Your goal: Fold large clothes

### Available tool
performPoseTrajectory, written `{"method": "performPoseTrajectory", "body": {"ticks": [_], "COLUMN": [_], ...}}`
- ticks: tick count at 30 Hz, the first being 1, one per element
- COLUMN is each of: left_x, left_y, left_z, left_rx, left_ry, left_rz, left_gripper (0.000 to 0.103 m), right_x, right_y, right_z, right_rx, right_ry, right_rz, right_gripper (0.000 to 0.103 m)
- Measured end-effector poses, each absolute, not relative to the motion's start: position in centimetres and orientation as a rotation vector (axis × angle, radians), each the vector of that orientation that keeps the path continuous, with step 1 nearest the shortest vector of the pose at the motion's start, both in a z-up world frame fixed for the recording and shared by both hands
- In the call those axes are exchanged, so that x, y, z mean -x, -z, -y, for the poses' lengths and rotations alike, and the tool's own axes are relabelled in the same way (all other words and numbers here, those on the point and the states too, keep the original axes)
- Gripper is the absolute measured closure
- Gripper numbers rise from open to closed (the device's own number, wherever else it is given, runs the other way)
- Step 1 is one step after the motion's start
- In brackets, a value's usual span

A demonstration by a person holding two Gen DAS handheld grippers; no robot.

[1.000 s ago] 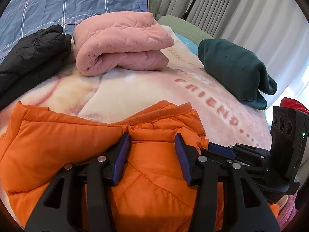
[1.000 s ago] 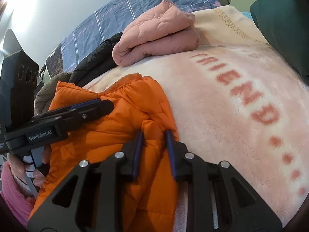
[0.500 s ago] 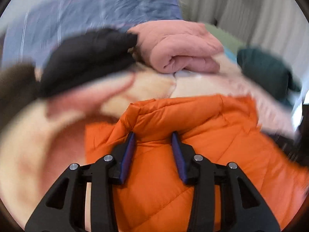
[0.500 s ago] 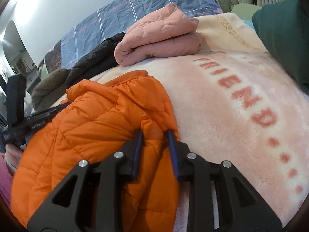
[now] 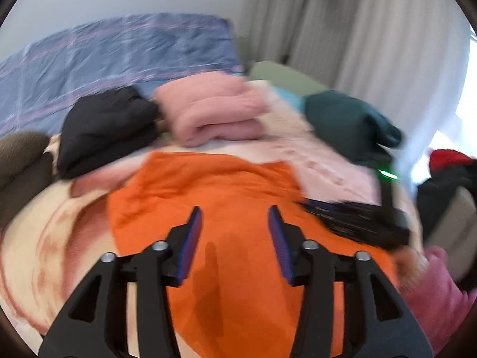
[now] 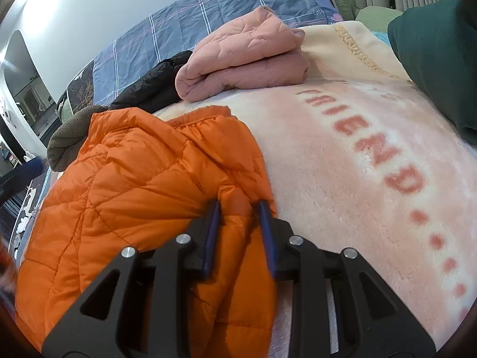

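An orange puffer jacket [image 6: 143, 197] lies folded on a pale pink blanket [image 6: 342, 161] on the bed. My right gripper [image 6: 238, 205] is shut on a fold at the jacket's right edge. The left wrist view is motion-blurred: my left gripper [image 5: 234, 211] is open and empty, raised above the jacket [image 5: 226, 185], with nothing between its fingers. The right gripper's body [image 5: 351, 220] shows as a dark blur at the jacket's right side in that view.
Folded clothes sit at the back of the bed: a pink quilted piece [image 6: 244, 56], a black jacket [image 6: 155, 80], a brown fleece [image 6: 71, 131] and a dark green garment [image 6: 435, 56]. A blue plaid duvet [image 6: 208, 21] lies behind; curtains [image 5: 372, 35] hang at right.
My left gripper has let go of the orange jacket, opened wide and pulled back above it. The right gripper keeps its hold at the same spot.
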State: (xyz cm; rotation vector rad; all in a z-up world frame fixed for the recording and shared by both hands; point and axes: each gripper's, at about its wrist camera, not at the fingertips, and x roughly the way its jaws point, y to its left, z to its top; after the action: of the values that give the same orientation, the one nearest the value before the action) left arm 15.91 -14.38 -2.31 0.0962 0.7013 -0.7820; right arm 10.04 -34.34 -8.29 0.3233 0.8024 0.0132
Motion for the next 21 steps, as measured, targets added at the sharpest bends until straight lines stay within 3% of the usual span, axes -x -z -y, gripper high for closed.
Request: {"method": "performPoseTrajectory", "body": {"ticks": [3,4,5,6,7,9,10,11,16,21], "left_x": [-13.6,-12.6,-11.7,-11.6,-11.9,-12.0,-11.9,-11.9,-12.0,-11.7], "left_y": [5.7,7.2,8.1,8.3,8.1,7.9,8.0,8.1,8.0,8.0], "left_z": [16.5,17.2,17.6,17.7,17.7,17.9,17.9,18.0,17.6,17.6], "left_rx": [-0.228,-0.309,-0.371,-0.379,-0.358,-0.371,-0.385,-0.391,-0.362,-0.348], "left_ry": [0.813,0.783,0.768,0.759,0.751,0.742,0.740,0.741,0.744,0.740], "left_rz": [-0.790,-0.740,-0.694,-0.702,-0.734,-0.742,-0.737,-0.736,-0.735,-0.730], "left_gripper": [0.046,0.046,0.045,0.046,0.046,0.046,0.046,0.046,0.046,0.045], "right_x": [-10.1,-10.0,-9.7,-9.2,-8.2,-5.6,-3.7,-2.2,5.2,3.8], "right_y": [8.2,7.9,7.4,6.8,5.9,4.3,3.3,2.5,-0.3,5.8], "right_z": [34.3,34.4,34.6,34.8,35.3,36.3,36.8,36.9,32.3,29.3], "right_rx": [-0.319,-0.314,-0.294,-0.273,-0.281,-0.370,-0.438,-0.478,-0.388,-0.335], "right_ry": [-0.010,0.001,0.042,0.098,0.122,0.085,0.040,-0.003,-0.230,-0.199], "right_rz": [-0.808,-0.816,-0.824,-0.827,-0.813,-0.786,-0.762,-0.736,-0.613,-0.841], "right_gripper": [0.074,0.068,0.048,0.039,0.038,0.048,0.062,0.070,0.075,0.077]}}
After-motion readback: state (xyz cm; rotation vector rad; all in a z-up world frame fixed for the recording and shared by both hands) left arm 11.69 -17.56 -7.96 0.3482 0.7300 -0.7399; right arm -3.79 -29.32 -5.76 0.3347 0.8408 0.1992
